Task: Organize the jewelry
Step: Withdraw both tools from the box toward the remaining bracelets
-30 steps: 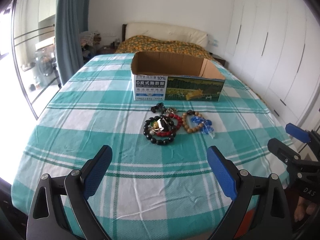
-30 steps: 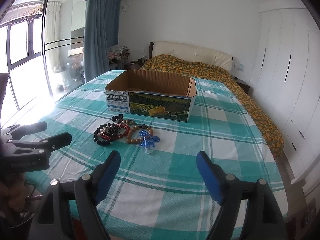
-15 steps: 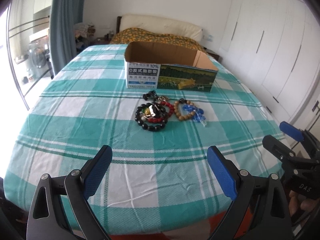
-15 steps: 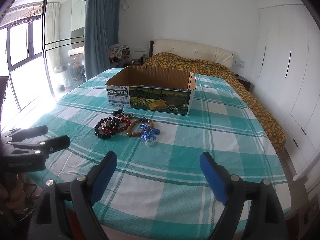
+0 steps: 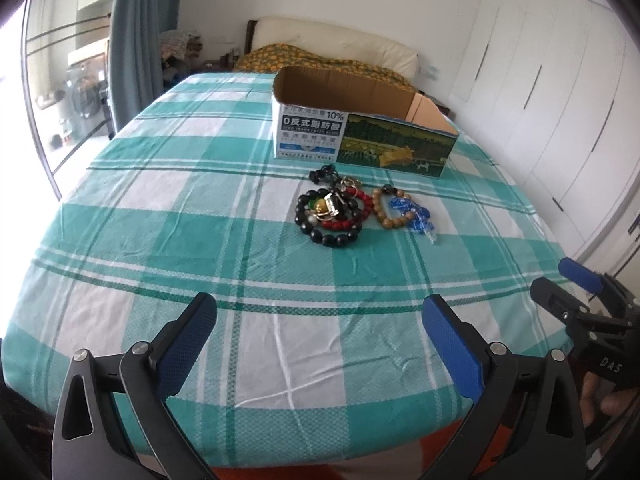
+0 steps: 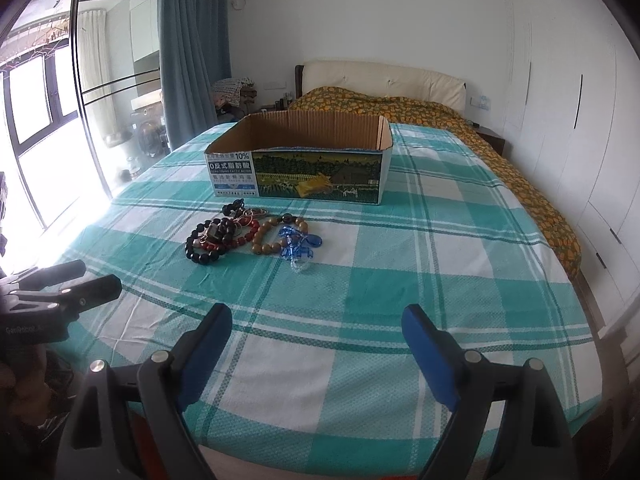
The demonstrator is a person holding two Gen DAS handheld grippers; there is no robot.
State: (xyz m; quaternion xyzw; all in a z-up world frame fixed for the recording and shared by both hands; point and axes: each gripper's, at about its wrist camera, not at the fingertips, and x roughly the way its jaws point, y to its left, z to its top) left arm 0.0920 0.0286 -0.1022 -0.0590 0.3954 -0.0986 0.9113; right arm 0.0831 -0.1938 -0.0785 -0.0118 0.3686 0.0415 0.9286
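Jewelry [image 5: 356, 212] lies mid-frame, well beyond left gripper [image 5: 320, 320], its empty jaws opening; right gripper [image 6: 316, 328] spread, empty

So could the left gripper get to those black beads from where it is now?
Probably yes. The left gripper has nothing between its opening jaws, and only bare checked sheet lies between it and the black beads. They do lie tangled with red beads, so it may lift more than one.

Beaded bracelets [image 5: 338, 216] (black, red, wooden, blue) lie heaped just before the open cardboard box [image 5: 360, 136].
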